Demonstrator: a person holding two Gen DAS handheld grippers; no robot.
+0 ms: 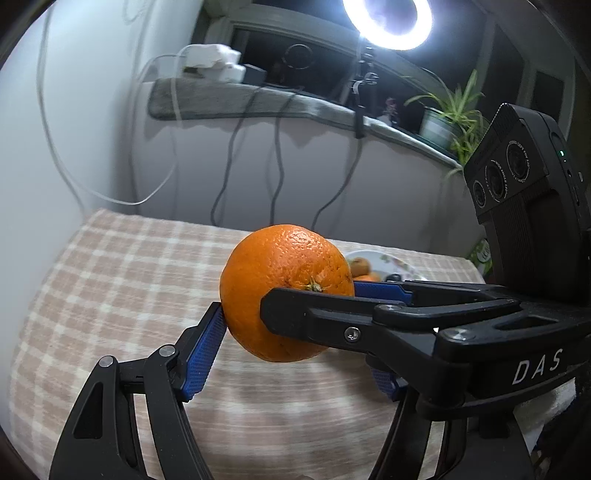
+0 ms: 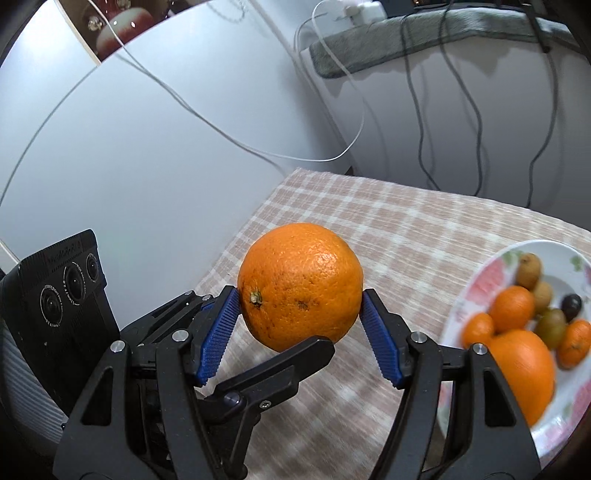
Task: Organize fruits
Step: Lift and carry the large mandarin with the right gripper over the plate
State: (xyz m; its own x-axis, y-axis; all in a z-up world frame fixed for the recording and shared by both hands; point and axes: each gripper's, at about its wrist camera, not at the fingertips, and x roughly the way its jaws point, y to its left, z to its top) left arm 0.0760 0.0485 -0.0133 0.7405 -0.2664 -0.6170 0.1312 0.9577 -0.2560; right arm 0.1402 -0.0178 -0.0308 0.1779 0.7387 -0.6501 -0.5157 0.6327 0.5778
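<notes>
A large orange [image 1: 284, 291] [image 2: 300, 286] is held in the air above the checked tablecloth [image 1: 122, 280] [image 2: 391, 229]. In the right wrist view my right gripper [image 2: 300, 325] is shut on the orange, a blue pad on each side. My left gripper [image 1: 291, 354] also has it: one blue pad touches its left side, the other pad is mostly hidden behind the right gripper's arm. The left gripper's black finger [image 2: 280, 369] reaches under the orange in the right wrist view. A flowered plate [image 2: 480, 288] [image 1: 402, 269] holds another large orange [image 2: 521, 369] and several small fruits.
A grey wall and a white cabinet with hanging cables [image 2: 476, 122] stand behind the table. A ledge [image 1: 258, 99] carries chargers, a ring light [image 1: 388, 22] and a potted plant [image 1: 443, 122]. The table's left edge [image 2: 240, 229] lies close to the orange.
</notes>
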